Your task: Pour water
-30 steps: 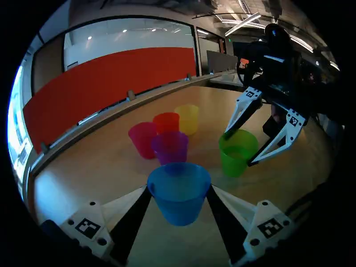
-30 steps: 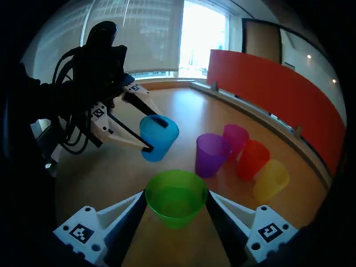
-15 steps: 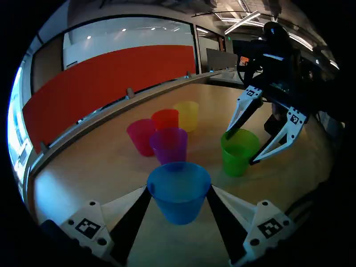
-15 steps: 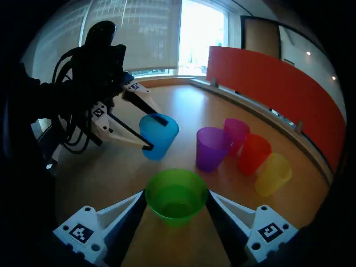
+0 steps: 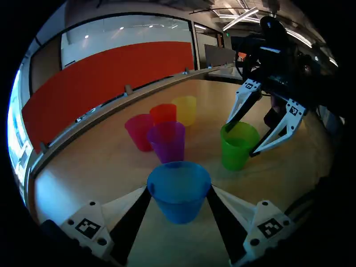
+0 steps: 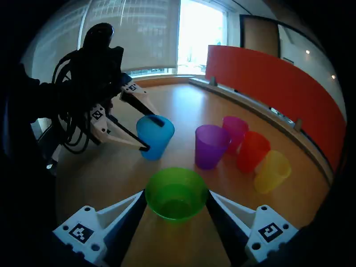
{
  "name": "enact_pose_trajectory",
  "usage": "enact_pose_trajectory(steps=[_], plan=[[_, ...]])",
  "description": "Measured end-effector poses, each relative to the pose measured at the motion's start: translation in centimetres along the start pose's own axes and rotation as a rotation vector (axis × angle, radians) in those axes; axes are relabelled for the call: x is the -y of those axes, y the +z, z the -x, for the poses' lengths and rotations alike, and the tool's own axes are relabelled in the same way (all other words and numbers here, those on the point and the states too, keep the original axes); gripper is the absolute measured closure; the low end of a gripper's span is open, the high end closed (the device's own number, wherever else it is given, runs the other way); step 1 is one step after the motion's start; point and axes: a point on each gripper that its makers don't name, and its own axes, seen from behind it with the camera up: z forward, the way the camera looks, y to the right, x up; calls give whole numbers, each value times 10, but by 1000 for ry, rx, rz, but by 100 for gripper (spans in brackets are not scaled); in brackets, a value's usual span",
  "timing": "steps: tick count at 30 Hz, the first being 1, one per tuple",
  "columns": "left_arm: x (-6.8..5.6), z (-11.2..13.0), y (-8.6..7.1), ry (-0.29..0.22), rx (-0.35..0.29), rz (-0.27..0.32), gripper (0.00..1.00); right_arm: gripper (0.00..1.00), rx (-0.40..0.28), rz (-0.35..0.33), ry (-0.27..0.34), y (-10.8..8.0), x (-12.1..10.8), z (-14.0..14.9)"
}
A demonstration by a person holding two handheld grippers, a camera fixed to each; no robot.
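In the left gripper view my left gripper [image 5: 179,202] is shut on a blue cup [image 5: 179,190], held upright just above the wooden table [image 5: 89,178]. Farther off to the right, the right gripper [image 5: 242,140] grips a green cup [image 5: 237,144]. In the right gripper view my right gripper [image 6: 177,204] is shut on the green cup [image 6: 176,194], which holds a little water. Beyond it to the left, the left gripper [image 6: 149,133] holds the blue cup [image 6: 155,135]. Both cups stand apart and upright.
Purple [image 5: 168,141], pink [image 5: 139,131], orange [image 5: 163,114] and yellow [image 5: 185,109] cups cluster on the table; the same group in the right gripper view is purple [image 6: 211,145], pink [image 6: 234,132], orange [image 6: 252,150], yellow [image 6: 271,171]. A red wall panel [image 5: 107,75] runs behind the table edge.
Both held cups have shifted only slightly. The cluster of cups sits a little higher in the left gripper view, and the blue cup a little lower in the right gripper view.
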Motion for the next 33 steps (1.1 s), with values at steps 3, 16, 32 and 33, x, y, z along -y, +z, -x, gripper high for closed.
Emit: enact_pose_trajectory(steps=[3,16,32,33], plan=[[-2,2,1,7,7,5,14,6,3,0,-2,0,0,0],[0,11,1,13,36,3,13,5,5,8,2,-2,-2,3],[-1,19,1,39,66,8,13,3,29,19,19,-4,-2,12],[0,19,1,42,67,8,13,3,33,20,21,-4,-2,14]])
